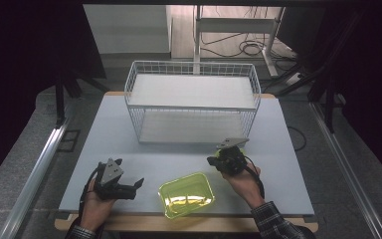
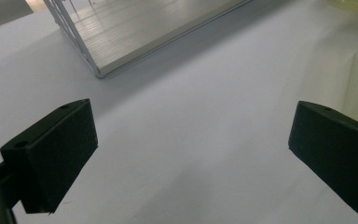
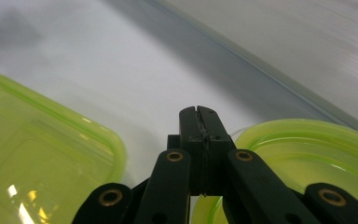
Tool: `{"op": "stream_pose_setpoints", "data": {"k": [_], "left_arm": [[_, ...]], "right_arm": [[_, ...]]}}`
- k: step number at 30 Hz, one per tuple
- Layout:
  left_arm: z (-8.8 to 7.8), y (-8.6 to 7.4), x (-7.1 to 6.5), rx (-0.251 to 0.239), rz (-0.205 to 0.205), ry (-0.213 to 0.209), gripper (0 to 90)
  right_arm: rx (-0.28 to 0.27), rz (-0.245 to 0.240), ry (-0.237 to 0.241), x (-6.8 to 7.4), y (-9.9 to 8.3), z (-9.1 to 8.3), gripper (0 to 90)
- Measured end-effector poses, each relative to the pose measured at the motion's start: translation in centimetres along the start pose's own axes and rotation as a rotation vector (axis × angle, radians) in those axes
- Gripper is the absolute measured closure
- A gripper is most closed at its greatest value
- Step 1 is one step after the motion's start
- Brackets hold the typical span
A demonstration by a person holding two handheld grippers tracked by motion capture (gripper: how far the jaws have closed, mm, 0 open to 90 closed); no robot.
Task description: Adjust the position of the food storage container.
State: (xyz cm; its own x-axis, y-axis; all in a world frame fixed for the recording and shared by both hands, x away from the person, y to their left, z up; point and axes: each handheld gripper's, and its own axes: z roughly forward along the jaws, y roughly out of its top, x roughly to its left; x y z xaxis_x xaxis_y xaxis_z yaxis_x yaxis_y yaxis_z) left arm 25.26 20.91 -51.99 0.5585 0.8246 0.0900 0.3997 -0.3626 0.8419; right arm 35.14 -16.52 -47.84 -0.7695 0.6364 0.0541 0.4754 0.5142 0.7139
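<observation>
High view: tray (image 1: pixel 186 195) lies between both grippers; left gripper (image 1: pixel 129 188), jaws wide and empty, faces it; right gripper (image 3: pixel 199 122), closed, seemingly empty, sits just beyond.

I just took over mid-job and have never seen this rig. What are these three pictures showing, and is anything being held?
There is no robot here. A person holds a hand tool with a two-jaw claw in each hand. The high view looks down on the table from above. Each of the other two views comes from a camera riding on one claw.

On the table are a white wire basket and a green see-through tray.

The left claw is open and holds nothing. The right claw has its jaws together, above a second green piece. I cannot tell whether it is pinching that piece's rim.
</observation>
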Motion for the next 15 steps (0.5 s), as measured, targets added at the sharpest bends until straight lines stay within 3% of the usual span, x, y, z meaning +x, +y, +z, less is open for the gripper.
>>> {"op": "stream_pose_setpoints", "data": {"k": [15], "left_arm": [[0.1, 0.0, 0.0, 0.009, -0.001, -0.007, 0.8]], "right_arm": [[-0.006, 0.082, -0.098, -3.3, -1.8, -2.0, 89.2]]}}
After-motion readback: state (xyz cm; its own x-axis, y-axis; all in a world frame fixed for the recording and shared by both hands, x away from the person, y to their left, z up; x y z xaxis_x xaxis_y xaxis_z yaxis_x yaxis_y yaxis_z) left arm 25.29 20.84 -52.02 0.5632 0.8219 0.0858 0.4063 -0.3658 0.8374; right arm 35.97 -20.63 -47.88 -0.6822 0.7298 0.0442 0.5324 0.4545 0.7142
